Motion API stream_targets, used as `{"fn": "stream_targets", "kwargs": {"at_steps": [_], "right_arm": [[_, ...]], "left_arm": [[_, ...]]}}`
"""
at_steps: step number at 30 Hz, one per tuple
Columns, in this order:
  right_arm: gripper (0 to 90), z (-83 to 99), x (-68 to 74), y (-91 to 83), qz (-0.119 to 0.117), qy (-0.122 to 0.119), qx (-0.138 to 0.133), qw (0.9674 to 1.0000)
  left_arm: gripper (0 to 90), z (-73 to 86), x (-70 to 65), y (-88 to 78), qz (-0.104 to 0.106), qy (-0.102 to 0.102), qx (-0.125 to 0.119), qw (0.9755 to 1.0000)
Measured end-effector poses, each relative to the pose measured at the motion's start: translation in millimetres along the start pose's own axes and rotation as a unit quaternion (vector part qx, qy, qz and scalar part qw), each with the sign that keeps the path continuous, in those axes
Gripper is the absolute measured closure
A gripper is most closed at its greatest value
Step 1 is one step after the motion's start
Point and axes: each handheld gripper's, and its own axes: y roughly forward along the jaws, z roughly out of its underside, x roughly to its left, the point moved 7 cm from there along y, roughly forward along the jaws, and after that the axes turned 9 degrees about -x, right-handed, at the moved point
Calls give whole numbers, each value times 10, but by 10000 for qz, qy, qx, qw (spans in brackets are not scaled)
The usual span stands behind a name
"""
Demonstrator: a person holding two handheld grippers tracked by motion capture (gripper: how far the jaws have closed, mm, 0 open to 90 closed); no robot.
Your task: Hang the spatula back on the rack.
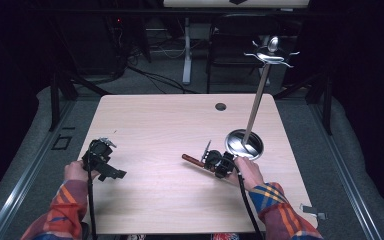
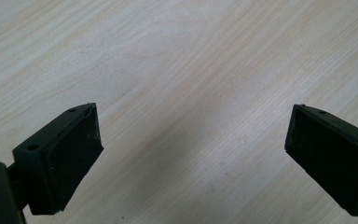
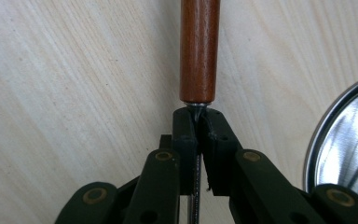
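My right gripper lies low over the wooden table, right of centre, shut on the thin metal shank of a utensil. In the right gripper view its pads pinch the shank just below the brown wooden handle, which points away along the tabletop. From above, the handle sticks out leftwards. A metal stand with a round shiny base rises just beyond this gripper. My left gripper rests near the table's left edge, open, with bare wood between its pads.
The stand's slanted pole ends in a ring of hooks with a spoon-like piece on top. Its base rim lies close on the right of my right gripper. A cable hole sits near the far edge.
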Motion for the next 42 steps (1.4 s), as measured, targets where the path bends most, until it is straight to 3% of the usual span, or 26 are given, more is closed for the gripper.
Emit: {"fn": "stream_targets", "kwargs": {"at_steps": [10, 27, 42], "right_arm": [[845, 20, -34, -180, 94, 119, -276, 9995], [848, 93, -126, -441, 129, 549, -779, 9954], [849, 129, -154, -571, 178, 706, -951, 9928]], "left_arm": [[35, 2, -4, -3, 13, -8, -12, 10000], [35, -14, -12, 17, 51, 19, 18, 10000], [34, -7, -9, 14, 53, -5, 20, 10000]]}}
